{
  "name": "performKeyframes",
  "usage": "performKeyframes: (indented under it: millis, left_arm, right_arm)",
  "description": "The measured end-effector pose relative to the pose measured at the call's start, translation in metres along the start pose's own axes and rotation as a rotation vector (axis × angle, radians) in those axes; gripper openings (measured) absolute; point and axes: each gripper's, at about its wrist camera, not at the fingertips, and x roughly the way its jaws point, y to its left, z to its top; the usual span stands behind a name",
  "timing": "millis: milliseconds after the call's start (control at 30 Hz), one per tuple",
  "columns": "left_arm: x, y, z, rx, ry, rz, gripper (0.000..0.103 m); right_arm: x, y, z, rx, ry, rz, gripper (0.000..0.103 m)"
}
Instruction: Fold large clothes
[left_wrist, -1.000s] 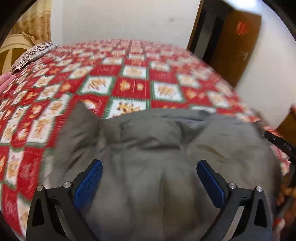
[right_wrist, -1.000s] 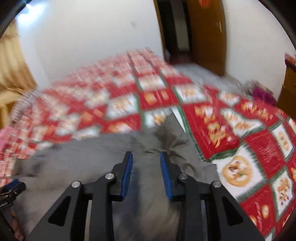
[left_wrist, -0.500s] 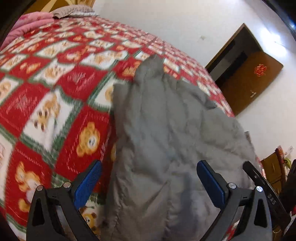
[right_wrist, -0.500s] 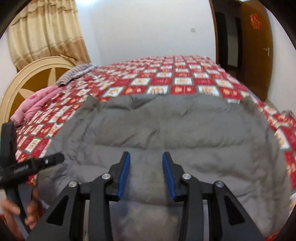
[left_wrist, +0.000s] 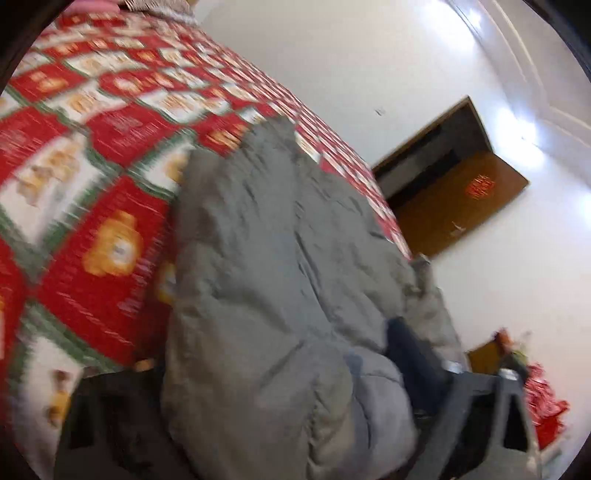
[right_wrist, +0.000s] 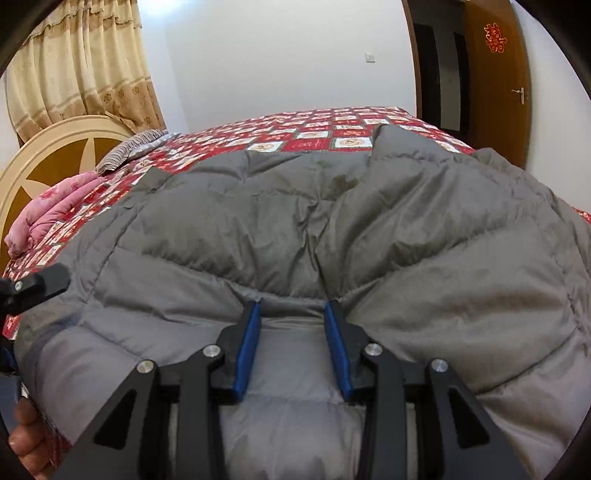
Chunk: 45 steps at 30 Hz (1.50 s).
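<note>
Left fingers (left_wrist: 413, 362) just closed around jacket (right_wrist: 332, 229); right fingers (right_wrist: 334, 332) pinch it.

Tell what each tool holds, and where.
Right tool: grey padded jacket, a fold at its near edge. Left tool: jaws just closing around its edge; grip unclear.

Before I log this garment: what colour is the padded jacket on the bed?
Grey, plain and quilted. The jacket shows best in the right wrist view.
</note>
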Motion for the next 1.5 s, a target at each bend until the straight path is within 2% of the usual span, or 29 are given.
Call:
performKeyframes:
  millis: [67, 167, 300, 467, 633, 733, 800, 833, 933, 1000, 1133, 1233, 1367, 1500]
  left_arm:
    - [0.010, -0.003, -0.001, -0.023, 0.030, -0.015, 0.056]
    - [0.011, -0.008, 0.000, -0.032, 0.011, -0.026, 0.045]
    - [0.007, -0.024, 0.003, 0.025, 0.000, -0.010, 0.033]
    - [0.003, -0.039, 0.016, 0.044, -0.007, -0.041, 0.025]
    - [-0.014, -0.050, 0.024, 0.102, -0.037, -0.058, 0.023]
    - [-0.030, -0.065, 0.035, 0.175, -0.066, -0.051, 0.023]
    - [-0.044, -0.079, 0.039, 0.254, -0.100, -0.028, 0.023]
    - [-0.051, -0.088, 0.041, 0.301, -0.113, -0.006, 0.023]
    - [-0.059, -0.108, 0.040, 0.439, -0.135, 0.079, 0.023]
    - [-0.056, -0.120, 0.035, 0.546, -0.135, 0.144, 0.023]
    - [-0.050, -0.136, 0.025, 0.651, -0.125, 0.151, 0.023]
    - [-0.038, -0.157, 0.010, 0.765, -0.123, 0.165, 0.023]
    - [-0.019, -0.180, -0.021, 0.911, -0.101, 0.185, 0.023]
    - [0.009, -0.191, -0.055, 1.072, -0.060, 0.226, 0.024]
  right_arm:
    - [0.000, 0.001, 0.000, -0.002, -0.001, -0.003, 0.040]
    - [0.000, -0.001, -0.001, 0.012, 0.003, 0.015, 0.040]
    - [0.001, -0.001, 0.002, 0.019, 0.012, 0.020, 0.040]
    - [0.002, -0.005, 0.008, 0.064, 0.055, 0.041, 0.040]
    - [0.000, -0.003, 0.011, 0.152, 0.116, 0.104, 0.041]
    - [0.000, 0.006, 0.008, 0.236, 0.153, 0.207, 0.043]
    - [0.003, 0.017, 0.004, 0.313, 0.188, 0.333, 0.042]
    - [0.007, 0.023, 0.002, 0.346, 0.206, 0.394, 0.042]
    - [0.026, 0.041, -0.004, 0.469, 0.299, 0.649, 0.039]
    - [0.033, 0.043, -0.004, 0.490, 0.336, 0.700, 0.038]
    - [0.022, 0.028, 0.009, 0.441, 0.359, 0.715, 0.039]
    - [-0.008, -0.003, 0.020, 0.412, 0.277, 0.687, 0.041]
    - [-0.047, -0.057, 0.026, 0.401, 0.179, 0.592, 0.045]
    - [-0.078, -0.107, 0.016, 0.394, 0.107, 0.433, 0.047]
